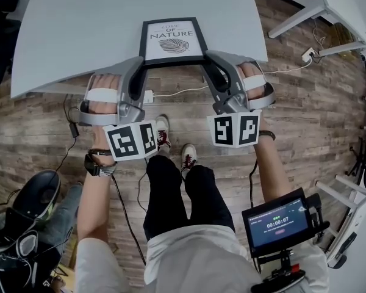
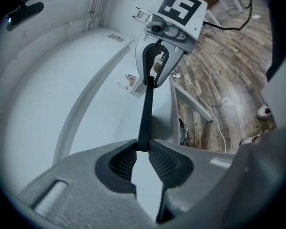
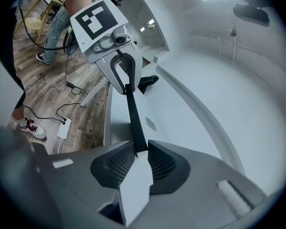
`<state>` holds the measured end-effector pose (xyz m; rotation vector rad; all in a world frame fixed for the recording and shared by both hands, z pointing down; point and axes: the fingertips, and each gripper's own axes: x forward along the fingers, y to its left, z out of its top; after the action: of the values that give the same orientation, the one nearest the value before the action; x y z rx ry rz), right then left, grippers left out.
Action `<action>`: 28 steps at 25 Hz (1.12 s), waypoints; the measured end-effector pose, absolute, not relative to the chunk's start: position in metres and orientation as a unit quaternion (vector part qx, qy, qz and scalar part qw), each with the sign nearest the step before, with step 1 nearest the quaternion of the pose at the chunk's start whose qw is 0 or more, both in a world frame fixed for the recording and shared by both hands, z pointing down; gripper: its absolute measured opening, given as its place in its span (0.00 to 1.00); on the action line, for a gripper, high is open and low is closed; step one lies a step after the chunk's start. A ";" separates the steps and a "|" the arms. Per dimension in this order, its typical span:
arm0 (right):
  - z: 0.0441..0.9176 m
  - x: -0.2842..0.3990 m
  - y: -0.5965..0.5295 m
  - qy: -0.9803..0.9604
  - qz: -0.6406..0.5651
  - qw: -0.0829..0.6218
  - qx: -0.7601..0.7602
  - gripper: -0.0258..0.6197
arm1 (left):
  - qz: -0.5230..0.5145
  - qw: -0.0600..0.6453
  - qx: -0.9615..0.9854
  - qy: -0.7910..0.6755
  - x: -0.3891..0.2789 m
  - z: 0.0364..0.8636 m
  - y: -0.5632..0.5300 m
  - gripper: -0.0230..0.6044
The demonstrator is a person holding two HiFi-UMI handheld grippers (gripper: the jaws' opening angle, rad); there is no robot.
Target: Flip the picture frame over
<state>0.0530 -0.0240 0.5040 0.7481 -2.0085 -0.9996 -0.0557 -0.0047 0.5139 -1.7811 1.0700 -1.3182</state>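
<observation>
**Both grippers clamp frame at surface edge**

The picture frame (image 1: 174,40) lies print side up at the near edge of the white surface (image 1: 79,35). The left gripper (image 1: 143,63) holds its near-left corner and the right gripper (image 1: 206,57) its near-right corner. In both gripper views the fingers (image 2: 119,163) are closed on the thin dark frame edge. Wood floor (image 1: 317,121) lies below.
</observation>
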 end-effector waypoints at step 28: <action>0.472 0.048 -0.037 -0.806 -0.327 0.413 0.271 0.18 | -0.515 0.273 -0.709 0.398 -0.059 0.485 -0.021 0.17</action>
<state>0.0484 -0.0374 0.4720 0.6812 -2.0266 -0.8211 -0.0593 -0.0211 0.4852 -1.9061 1.0711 -1.3841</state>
